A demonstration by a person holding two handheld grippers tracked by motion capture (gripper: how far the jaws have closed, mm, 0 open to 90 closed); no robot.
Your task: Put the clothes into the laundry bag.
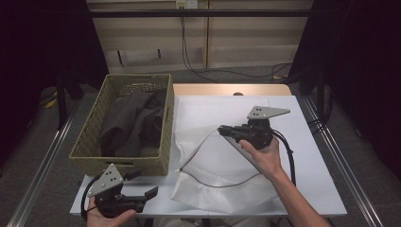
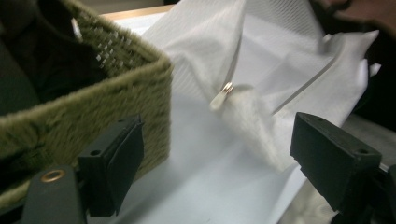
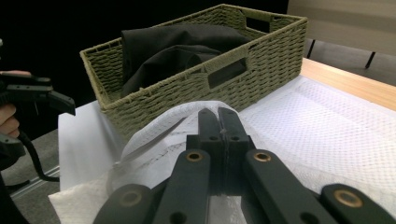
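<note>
While lifted, mesh bag [image 1: 222, 161] between shut fingers [image 3: 218, 122]

We see a white mesh bag [image 1: 222, 156] with a fine net pattern and a pale zip line ending in a gold-coloured pull [image 2: 227, 87]. The woven basket [image 1: 90, 137] is olive green and holds dark brown-black cloth [image 1: 132, 123]. Both tools are black, and the tabletop [image 1: 312, 156] is white with a light wood far edge.

The basket [image 1: 124, 163] blocked the table's [image 1: 321, 189] left half, dark cloth [image 1: 132, 120] filling it. The mesh bag [image 1: 222, 182] covered the middle; the right strip lay open.
</note>
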